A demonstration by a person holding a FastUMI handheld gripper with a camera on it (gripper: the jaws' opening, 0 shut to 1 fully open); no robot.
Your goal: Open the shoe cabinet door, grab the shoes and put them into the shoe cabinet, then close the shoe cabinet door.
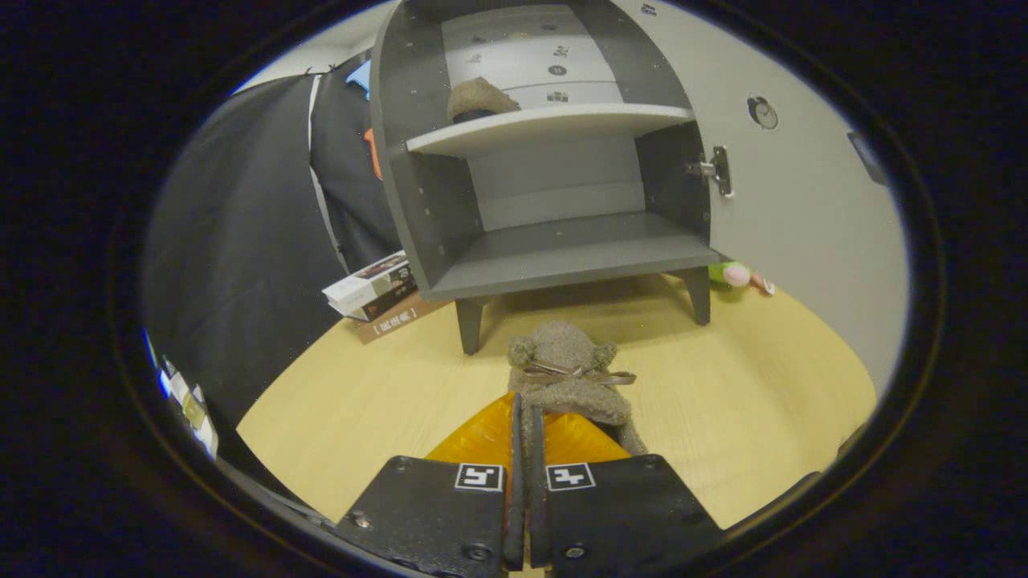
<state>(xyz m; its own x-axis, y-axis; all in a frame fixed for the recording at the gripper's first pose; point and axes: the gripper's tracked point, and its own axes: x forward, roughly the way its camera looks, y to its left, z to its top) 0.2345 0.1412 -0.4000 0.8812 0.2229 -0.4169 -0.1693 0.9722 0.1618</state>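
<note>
1. The tool (pixel 524 417) has its two fingers drawn almost together, pinching the thin heel edge of a fuzzy tan shoe (pixel 567 371) between them.
2. The shoe stretches away just ahead of the fingers, toe pointing toward the cabinet, with a small ribbon bow (pixel 575 373) across its top.
3. The shoe sits over the pale wooden table (pixel 763 417); whether it rests on the table or hangs just above it cannot be told.
4. The shoe cabinet (pixel 554 160) stands beyond the shoe on short legs, dark grey, with its inside exposed.
5. Its door (pixel 803 201) is swung open to the right, a metal hinge (pixel 717 170) joining it to the cabinet wall.
6. A second fuzzy tan shoe (pixel 479 98) lies on the upper shelf (pixel 554 124), toward its left side; the lower shelf (pixel 570 253) holds nothing.
7. A stack of books (pixel 376 291) lies on the table just left of the cabinet.
8. A small green and pink toy (pixel 739 275) lies by the cabinet's right leg, near the door.
</note>
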